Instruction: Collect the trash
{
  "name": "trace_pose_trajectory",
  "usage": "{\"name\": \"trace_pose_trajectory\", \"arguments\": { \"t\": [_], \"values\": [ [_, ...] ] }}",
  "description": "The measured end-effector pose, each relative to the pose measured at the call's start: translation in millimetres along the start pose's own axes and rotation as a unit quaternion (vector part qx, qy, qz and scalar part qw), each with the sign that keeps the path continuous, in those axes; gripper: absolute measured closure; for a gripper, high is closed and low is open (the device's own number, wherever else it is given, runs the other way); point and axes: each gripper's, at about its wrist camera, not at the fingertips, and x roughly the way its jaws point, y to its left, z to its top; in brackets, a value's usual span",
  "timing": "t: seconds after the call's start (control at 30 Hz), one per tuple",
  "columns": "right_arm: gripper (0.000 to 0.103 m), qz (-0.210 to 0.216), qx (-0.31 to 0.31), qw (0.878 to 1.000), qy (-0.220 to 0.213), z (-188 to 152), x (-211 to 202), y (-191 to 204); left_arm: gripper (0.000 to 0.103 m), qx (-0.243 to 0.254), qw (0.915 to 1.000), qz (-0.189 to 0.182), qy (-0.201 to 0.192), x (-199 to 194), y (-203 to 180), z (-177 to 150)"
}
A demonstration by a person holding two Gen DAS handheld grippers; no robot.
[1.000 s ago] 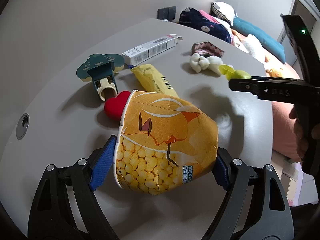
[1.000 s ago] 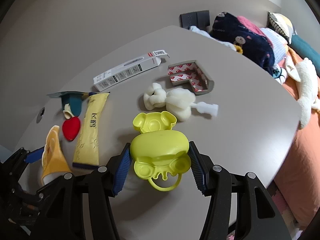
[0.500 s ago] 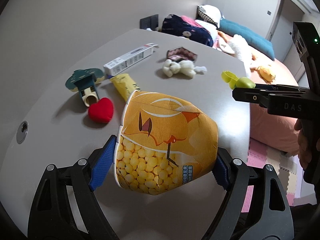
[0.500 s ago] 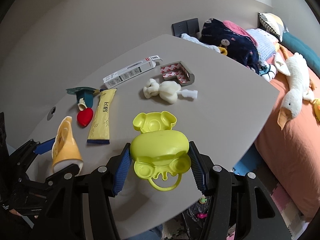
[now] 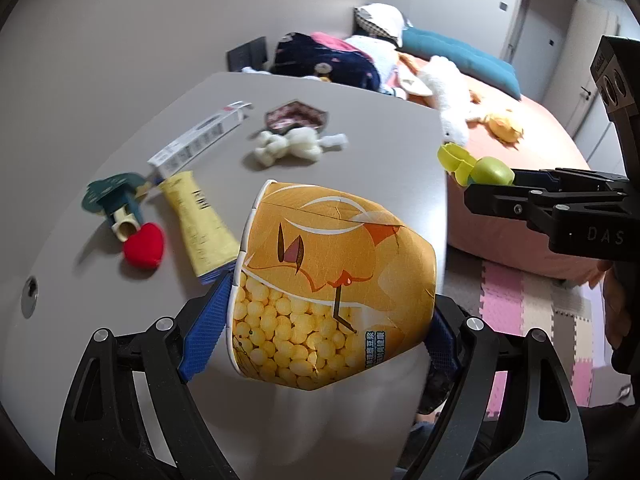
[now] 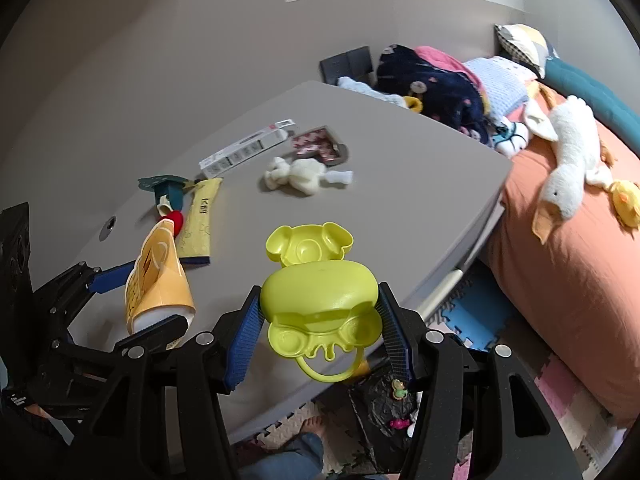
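- The left gripper [image 5: 324, 320] is clamped on a crumpled orange paper cup [image 5: 334, 284], blue pads pressing its two sides; the cup is held in the air above the near edge of the grey table [image 5: 380, 148], rim tipped toward the tabletop.
- On the table's left part lie a teal cupcake-shaped toy [image 5: 114, 200], a red heart [image 5: 145, 241] just beside it, and a yellow tube [image 5: 200, 220] touching the corner of a long white carton [image 5: 200, 140].
- Further along sit a white knotted toy [image 5: 296, 145] and, right behind it, a grey corner guard [image 5: 296, 117].
- The right gripper [image 6: 320, 312] is closed on a lime-green plastic animal-shaped case [image 6: 320, 292], its flip lid open, held out over the table's near edge.
- Below the table, by the right gripper, there is a dark bag [image 6: 384, 404] on the foam floor mat with small bits in it; I judge that is the trash bag.
- By my reckoning the job is midway: two pieces are picked up and neither is dropped off yet.
- Left on the table, the tube, the carton and the corner guard look like trash; the toys may stay.
- To the right, a bed [image 6: 560, 280] carries a plush goose [image 6: 568, 172].
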Motion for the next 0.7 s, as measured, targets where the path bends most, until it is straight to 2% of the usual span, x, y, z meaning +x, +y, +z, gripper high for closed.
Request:
{"name": "trace_pose_trajectory", "arguments": {
  "t": [0.7],
  "values": [
    [0.046,-0.035,0.052,0.998,-0.029,-39,-55,-63,0.021,0.069,0.9970,-0.035,-0.006,0,-74,14]
  ]
}}
